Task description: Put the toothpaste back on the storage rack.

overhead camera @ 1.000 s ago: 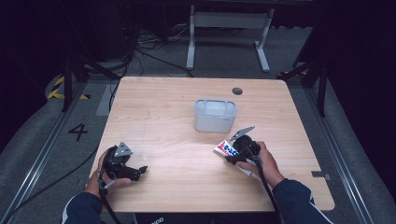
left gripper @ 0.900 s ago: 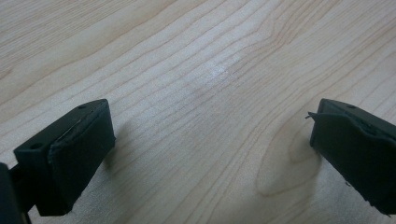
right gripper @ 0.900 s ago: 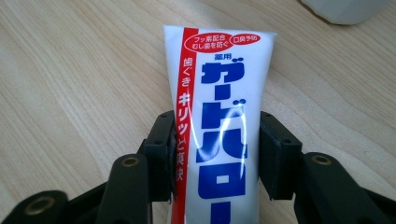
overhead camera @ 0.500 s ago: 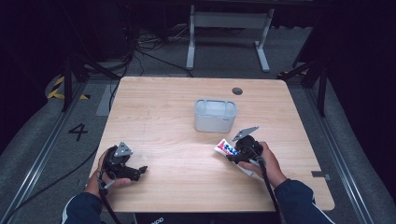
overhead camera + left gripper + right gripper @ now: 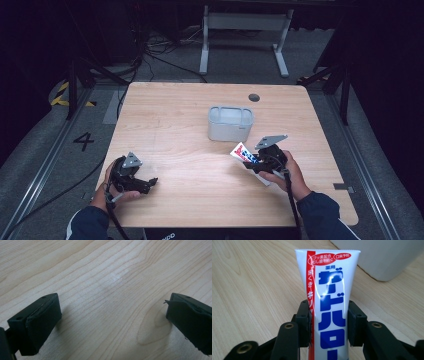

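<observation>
Two hand-held black grippers sit at the bottom of the high view, one in each of the person's two hands. The left gripper (image 5: 145, 184), in the lower left of the frame, hovers low over the pale wooden table (image 5: 170, 120) with its jaws spread wide and nothing between them; in the left gripper view bare wood grain lies in the gap between its two black pads (image 5: 40, 320).

The right gripper (image 5: 252, 162), in the lower right of the frame, is clamped on one white toothpaste tube with a red stripe and blue lettering (image 5: 329, 297). In the right gripper view the two jaws press the tube's sides, and its flat crimped end points toward the top of the frame. In the high view the tube (image 5: 241, 152) juts up and left from the jaws.

Farther up, near the frame's centre, stands one pale grey rounded plastic container (image 5: 229, 123), just beyond the tube's end.

Compared with a second ago, the right gripper and tube have shifted slightly lower; the left gripper is unchanged.
</observation>
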Demonstrator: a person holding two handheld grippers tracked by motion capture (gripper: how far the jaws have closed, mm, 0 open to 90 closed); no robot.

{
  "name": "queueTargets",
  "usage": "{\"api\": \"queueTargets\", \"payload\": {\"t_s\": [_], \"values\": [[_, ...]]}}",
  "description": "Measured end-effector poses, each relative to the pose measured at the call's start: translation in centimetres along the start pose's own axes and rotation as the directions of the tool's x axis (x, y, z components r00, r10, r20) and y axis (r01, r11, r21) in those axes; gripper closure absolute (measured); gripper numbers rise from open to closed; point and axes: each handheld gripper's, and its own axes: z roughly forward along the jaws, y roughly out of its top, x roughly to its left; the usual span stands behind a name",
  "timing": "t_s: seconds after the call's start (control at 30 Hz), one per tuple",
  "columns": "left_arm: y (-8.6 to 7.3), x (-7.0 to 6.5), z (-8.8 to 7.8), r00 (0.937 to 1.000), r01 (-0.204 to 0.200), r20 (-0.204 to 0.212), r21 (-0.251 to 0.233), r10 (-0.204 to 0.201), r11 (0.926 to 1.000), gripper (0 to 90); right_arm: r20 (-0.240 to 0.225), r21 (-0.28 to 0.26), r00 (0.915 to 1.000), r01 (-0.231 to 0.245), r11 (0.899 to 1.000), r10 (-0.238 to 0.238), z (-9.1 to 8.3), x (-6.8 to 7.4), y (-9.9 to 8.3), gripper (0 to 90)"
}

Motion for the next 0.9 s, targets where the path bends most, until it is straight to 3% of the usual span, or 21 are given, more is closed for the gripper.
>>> {"api": "queueTargets", "payload": {"t_s": [0.37, 0.53, 0.9], "values": [[0.0, 0.0, 0.0, 1.0000, 0.000, 0.001, -0.001, 0.000, 1.0000, 0.3, -0.013, -0.094, 0.9997, 0.017, 0.995, -0.018, -1.8, 0.0, 0.1, 62.2], [0.0, 0.0, 0.0, 1.0000, 0.000, 0.001, -0.002, 0.000, 1.0000, 0.3, -0.023, -0.151, 0.9991, 0.033, 0.988, -0.037, -2.7, 0.1, 0.5, 62.1], [0.0, 0.0, 0.0, 1.0000, 0.000, 0.001, -0.002, 0.000, 1.0000, 0.2, -0.017, -0.210, 0.9965, 0.077, 0.975, -0.082, -3.6, 0.6, 1.3, 62.2]]}}
